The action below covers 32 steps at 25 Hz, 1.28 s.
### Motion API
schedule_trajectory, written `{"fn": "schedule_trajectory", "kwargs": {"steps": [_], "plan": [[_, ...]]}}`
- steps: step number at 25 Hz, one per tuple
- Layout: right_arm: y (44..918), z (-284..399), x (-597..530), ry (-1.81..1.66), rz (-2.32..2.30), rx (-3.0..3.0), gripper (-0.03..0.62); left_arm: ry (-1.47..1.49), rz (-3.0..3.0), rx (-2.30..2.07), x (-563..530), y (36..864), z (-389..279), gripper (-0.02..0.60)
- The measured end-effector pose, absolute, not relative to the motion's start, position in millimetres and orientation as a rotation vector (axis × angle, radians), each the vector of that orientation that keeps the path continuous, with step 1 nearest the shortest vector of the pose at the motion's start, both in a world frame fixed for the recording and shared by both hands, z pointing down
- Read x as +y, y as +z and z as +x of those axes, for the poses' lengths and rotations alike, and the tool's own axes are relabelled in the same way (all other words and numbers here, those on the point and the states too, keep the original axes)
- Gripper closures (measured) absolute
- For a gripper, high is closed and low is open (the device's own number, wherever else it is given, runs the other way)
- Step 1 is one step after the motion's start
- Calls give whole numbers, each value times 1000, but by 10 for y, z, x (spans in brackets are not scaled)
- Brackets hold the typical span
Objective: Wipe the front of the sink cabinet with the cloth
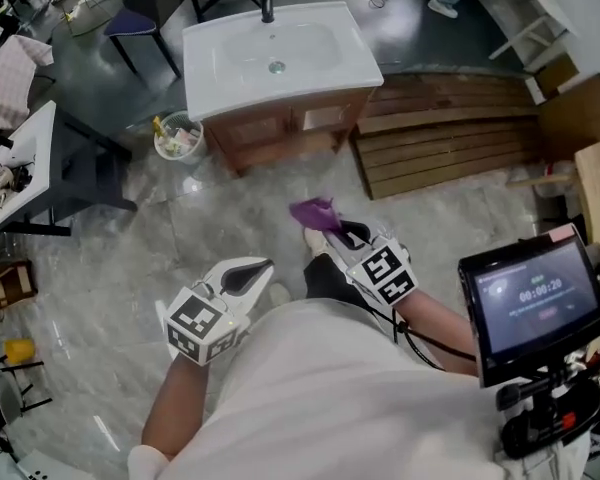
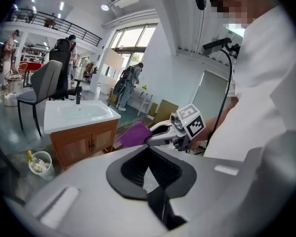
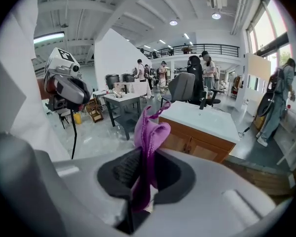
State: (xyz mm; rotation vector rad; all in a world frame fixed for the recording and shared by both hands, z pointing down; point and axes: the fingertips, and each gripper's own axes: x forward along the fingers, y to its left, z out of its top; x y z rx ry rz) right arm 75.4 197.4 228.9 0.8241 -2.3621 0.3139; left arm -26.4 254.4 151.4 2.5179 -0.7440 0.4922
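Now the right gripper (image 1: 332, 233) is clamped on a crumpled purple cloth (image 1: 315, 211), which bunches out beyond its jaws toward the far side. The left gripper (image 1: 255, 268) is held near and to the left of it; its jaws stand a little apart with nothing between them. Both hang over the grey marbled floor (image 1: 180, 228), well apart from the brown wooden sink cabinet (image 1: 280, 133), which stands farther off under its white rectangular basin (image 1: 270, 53). The cloth does not touch the cabinet's front.
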Motion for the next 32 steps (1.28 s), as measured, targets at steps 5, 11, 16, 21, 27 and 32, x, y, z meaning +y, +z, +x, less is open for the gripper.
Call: {"fn": "schedule_trajectory", "kwargs": {"steps": [5, 11, 16, 21, 27, 32], "plan": [[2173, 681, 2198, 292, 828, -2376, 539, 480, 2521, -758, 2743, 1475, -352, 577], [2006, 640, 2347, 278, 854, -2408, 539, 495, 2534, -750, 2870, 1471, -354, 577], [1926, 611, 2594, 263, 862, -2422, 539, 478, 2547, -762, 3067, 1425, -356, 577], [1908, 583, 2638, 245, 849, -2432, 539, 469, 2544, -770, 3080, 1445, -321, 577], [1904, 600, 2631, 226, 845, -2434, 539, 476, 2546, -781, 3037, 1512, -315, 577], [1930, 650, 2608, 211, 855, -2407, 539, 464, 2548, -778, 3003, 1546, -311, 577]]}}
